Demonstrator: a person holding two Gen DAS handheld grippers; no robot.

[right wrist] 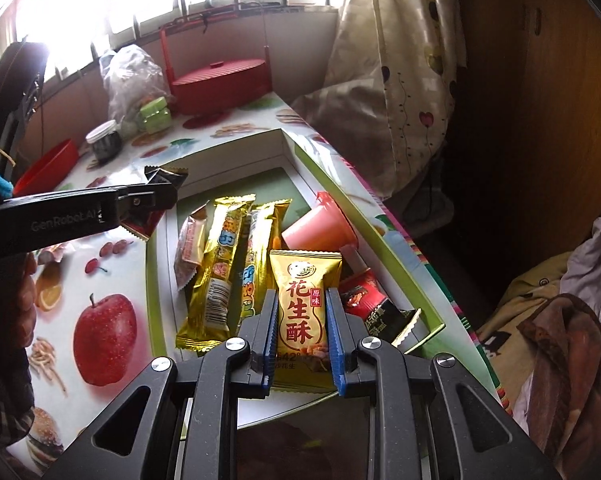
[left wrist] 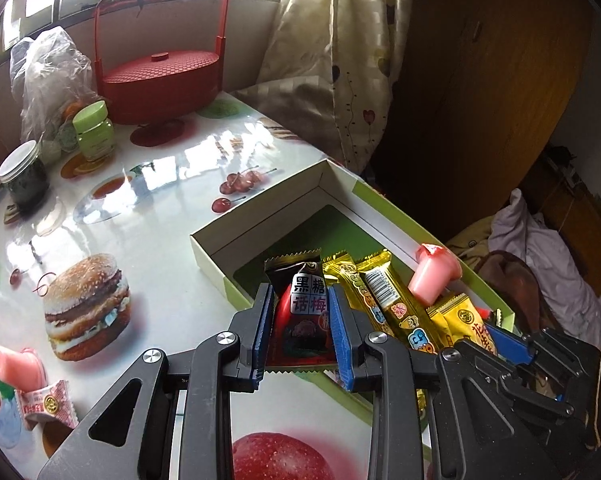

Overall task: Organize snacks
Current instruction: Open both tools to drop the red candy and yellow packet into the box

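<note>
Two tools: both loaded, each clamped on one snack, both angled down at the box.
Left tool (left wrist: 300, 332): blue pads pinch the sides of a dark plum-candy packet with red print and zigzag ends (left wrist: 302, 312); packet upright between the pads, hanging over the box's near-left corner.
Right tool (right wrist: 302, 340): pads shut on a yellow foil peanut-crisp packet with red characters (right wrist: 302, 312), held over the near end of the box, above the other snacks.
Box: shallow white cardboard box with green trim and green floor (left wrist: 260, 224) on the glossy fruit-print bench (left wrist: 160, 200); far half bare.
Already inside: two long gold foil bars (right wrist: 220, 276) side by side, pink jelly cup (right wrist: 320, 232) tipped on its side, a pale wrapped sweet, a red-black packet near the right wall.
Still out: pink jelly cup (left wrist: 14, 364) and pink-white wrapped candy (left wrist: 46, 404) on the bench, left of the box.
Step, my read: set both packets down in the box.
Do it well: lower until the packet's end touches the floor or pile, then let go; left packet into the free green patch beside the bars; keep the two tools apart, they are close.
Risk: dropping on the rim, or knocking the tipped cup.
</note>
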